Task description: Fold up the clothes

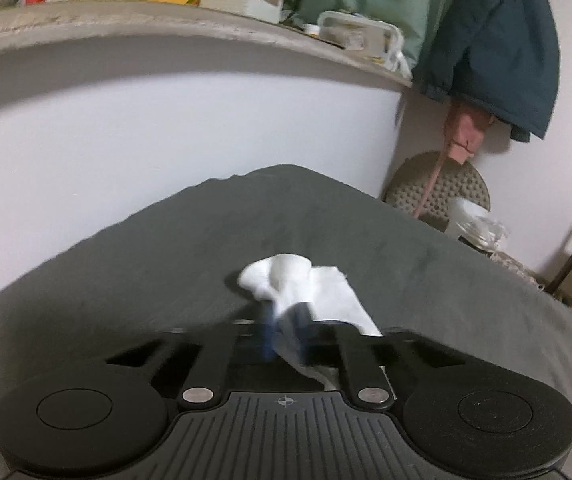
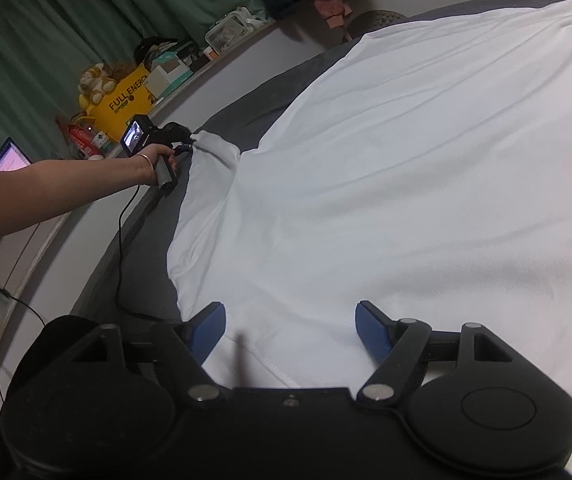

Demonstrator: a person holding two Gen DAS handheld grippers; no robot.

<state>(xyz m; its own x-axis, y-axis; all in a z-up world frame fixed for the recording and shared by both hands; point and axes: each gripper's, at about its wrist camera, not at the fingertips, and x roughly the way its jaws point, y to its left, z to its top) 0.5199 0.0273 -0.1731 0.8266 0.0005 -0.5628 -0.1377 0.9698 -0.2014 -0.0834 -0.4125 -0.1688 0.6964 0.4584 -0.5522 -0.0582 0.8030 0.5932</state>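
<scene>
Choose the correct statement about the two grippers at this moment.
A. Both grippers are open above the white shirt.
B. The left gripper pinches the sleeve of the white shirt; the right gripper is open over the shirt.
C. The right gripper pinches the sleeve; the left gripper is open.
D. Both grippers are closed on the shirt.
B. The left gripper is closed on the sleeve of the white shirt, while the right gripper has its blue pads wide apart over the fabric.

We see a white shirt — soft matt cloth, lightly creased. Bed cover is dark grey matt fabric, smooth. Right claw: matt black plastic body, ribbed blue rubbery pads, shiny metal pivot pins. Left claw same matt black plastic — ridged top plate. Curtain is green pleated cloth.
</scene>
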